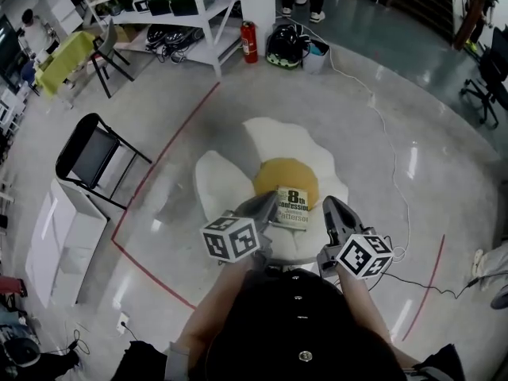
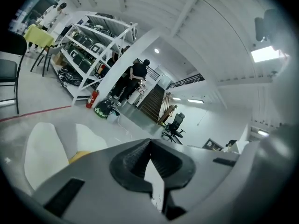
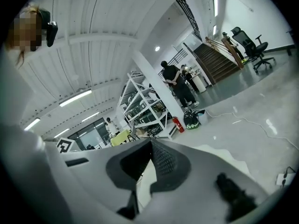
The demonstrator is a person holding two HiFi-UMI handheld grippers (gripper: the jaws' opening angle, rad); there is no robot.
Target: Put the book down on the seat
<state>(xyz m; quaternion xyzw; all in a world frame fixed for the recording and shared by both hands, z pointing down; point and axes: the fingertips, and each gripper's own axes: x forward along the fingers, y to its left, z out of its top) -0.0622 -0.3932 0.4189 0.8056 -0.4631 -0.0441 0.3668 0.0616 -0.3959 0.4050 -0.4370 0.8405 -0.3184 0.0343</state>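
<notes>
One book (image 1: 292, 209), a paperback by its look (light, bendy, its glossy cover likely slick), lies over the yellow middle of the one flower-shaped seat (image 1: 274, 141); it is best pinched at the spine edge. Two grippers flank it, the left gripper (image 1: 271, 201) at its left edge and the right gripper (image 1: 328, 205) just beside, both with jaws closed together

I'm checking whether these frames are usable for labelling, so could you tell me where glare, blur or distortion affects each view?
Head view: strong fisheye bending, light streaks glaring on the glossy floor, yet the book cover stays legible. Left gripper view: left gripper body soft, ceiling light blown out. Right gripper view: right gripper blurred, dark corners.
</notes>
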